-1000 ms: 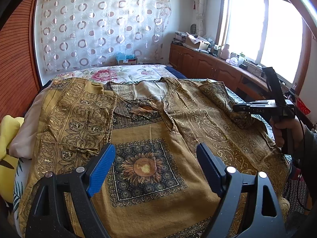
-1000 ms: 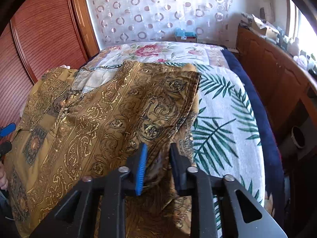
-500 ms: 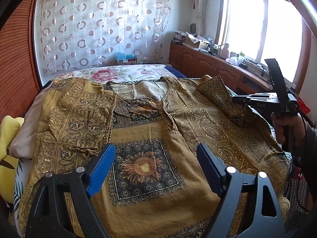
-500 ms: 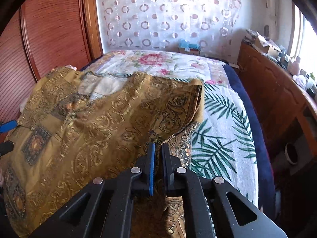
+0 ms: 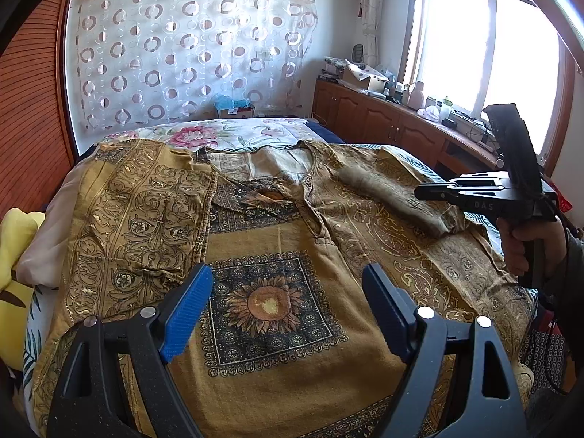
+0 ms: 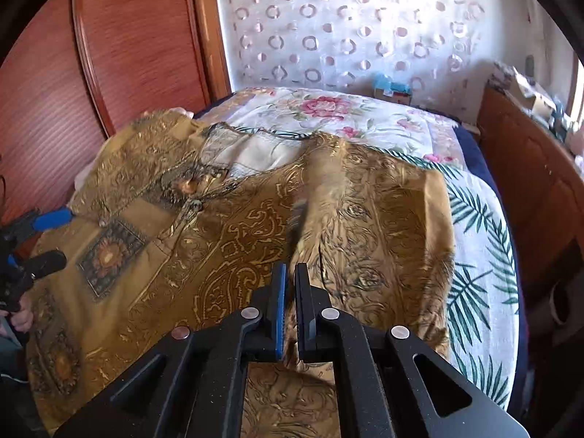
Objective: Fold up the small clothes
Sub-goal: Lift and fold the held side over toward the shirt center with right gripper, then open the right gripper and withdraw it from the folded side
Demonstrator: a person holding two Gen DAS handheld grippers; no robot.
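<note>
A mustard-gold patterned tunic lies spread face up on the bed, with a sunflower square on its chest; it also shows in the right wrist view. Its left sleeve is folded in over the body. My left gripper is open and empty, hovering above the sunflower square. My right gripper is shut on the tunic's right sleeve and holds it lifted over the body; it also shows in the left wrist view.
The bed has a floral and palm-leaf cover, bare on the right side. A wooden cabinet with clutter runs under the window. A wooden wardrobe stands left. A yellow pillow lies at the bed's left edge.
My right gripper closed on the right sleeve, lifted it and carried it leftward over the tunic's body. My left gripper stayed open and still.
</note>
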